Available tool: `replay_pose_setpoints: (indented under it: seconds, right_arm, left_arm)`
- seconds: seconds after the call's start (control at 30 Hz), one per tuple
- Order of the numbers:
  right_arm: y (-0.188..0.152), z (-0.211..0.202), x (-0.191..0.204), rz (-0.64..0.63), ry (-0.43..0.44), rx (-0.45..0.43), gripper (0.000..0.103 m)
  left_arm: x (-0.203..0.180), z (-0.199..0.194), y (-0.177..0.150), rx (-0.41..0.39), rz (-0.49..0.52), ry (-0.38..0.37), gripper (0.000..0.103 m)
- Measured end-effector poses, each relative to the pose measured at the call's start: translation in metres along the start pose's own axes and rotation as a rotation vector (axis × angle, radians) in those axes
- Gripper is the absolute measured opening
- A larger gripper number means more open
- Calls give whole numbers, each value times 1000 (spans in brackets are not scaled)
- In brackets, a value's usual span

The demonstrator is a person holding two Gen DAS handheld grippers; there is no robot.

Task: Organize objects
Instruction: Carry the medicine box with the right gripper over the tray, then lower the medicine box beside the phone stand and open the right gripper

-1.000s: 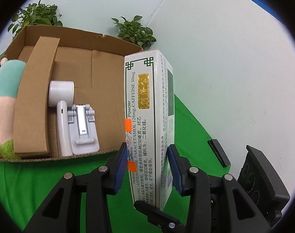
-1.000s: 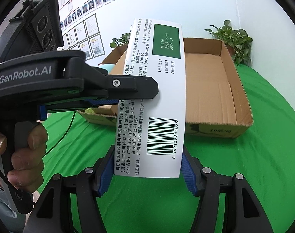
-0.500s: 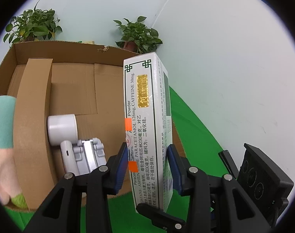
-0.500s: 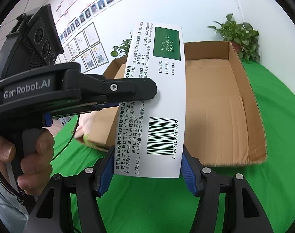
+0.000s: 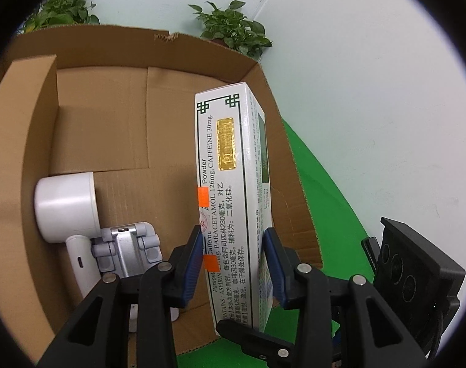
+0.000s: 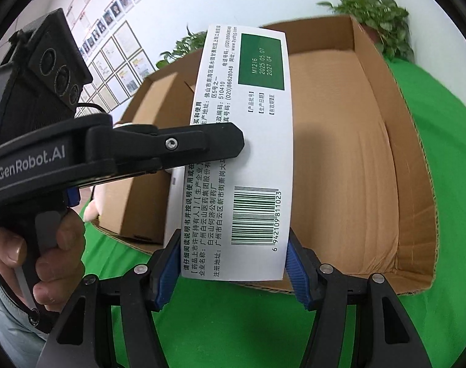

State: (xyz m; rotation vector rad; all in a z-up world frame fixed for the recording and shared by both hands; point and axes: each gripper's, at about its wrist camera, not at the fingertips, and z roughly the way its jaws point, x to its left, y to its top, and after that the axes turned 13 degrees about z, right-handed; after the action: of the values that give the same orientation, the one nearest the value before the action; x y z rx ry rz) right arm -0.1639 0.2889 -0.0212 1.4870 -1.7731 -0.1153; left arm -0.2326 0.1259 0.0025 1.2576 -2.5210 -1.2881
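Note:
A tall white medicine box (image 5: 233, 190) with green trim and a gold label hangs upright over the open cardboard box (image 5: 110, 122). My left gripper (image 5: 233, 260) is shut on its narrow sides near the bottom. In the right wrist view the medicine box (image 6: 245, 153) shows its barcode face, and my right gripper (image 6: 233, 263) is shut on its lower edges. The left gripper's black finger (image 6: 202, 144) lies across that face, held by a person's hand (image 6: 49, 260). The cardboard box (image 6: 340, 153) sits just behind.
Inside the cardboard box lie a white handheld device (image 5: 67, 208) and a grey folding stand (image 5: 125, 248), beside a brown cardboard piece (image 5: 15, 153) along its left wall. A plush toy (image 6: 92, 208) sits by it. Green cloth (image 6: 447, 153) covers the table; potted plants (image 5: 233, 27) stand behind.
Both grippers have carried the medicine box forward, from in front of the cardboard box to over its opening. The cardboard box looks larger and closer, and the grip is unchanged.

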Motion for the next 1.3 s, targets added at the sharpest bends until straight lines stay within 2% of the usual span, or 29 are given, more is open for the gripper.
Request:
replay_pose_setpoints:
  seconds: [0.3, 0.53, 0.9, 1.03, 1.1, 1.23, 1.3]
  right_arm:
    - [17, 21, -14, 11, -33, 76, 62]
    - [34, 23, -21, 28, -28, 79, 63]
    - [13, 37, -26, 36, -88, 81, 59]
    - [12, 40, -19, 24, -123, 76, 59]
    - [12, 40, -16, 22, -137, 72, 59]
    - [11, 40, -13, 15, -178, 62, 59]
    - [10, 43, -9, 6, -204, 57, 59]
  left_arm:
    - [14, 23, -8, 15, -60, -17, 37]
    - [23, 36, -13, 31, -103, -33, 37]
    - [29, 45, -18, 84, -98, 12, 43]
    - [25, 34, -15, 111, -53, 83, 43]
    - [26, 17, -13, 90, -37, 133, 43]
    - [28, -20, -17, 45, -48, 163, 44]
    - [29, -40, -21, 17, -50, 201, 44]
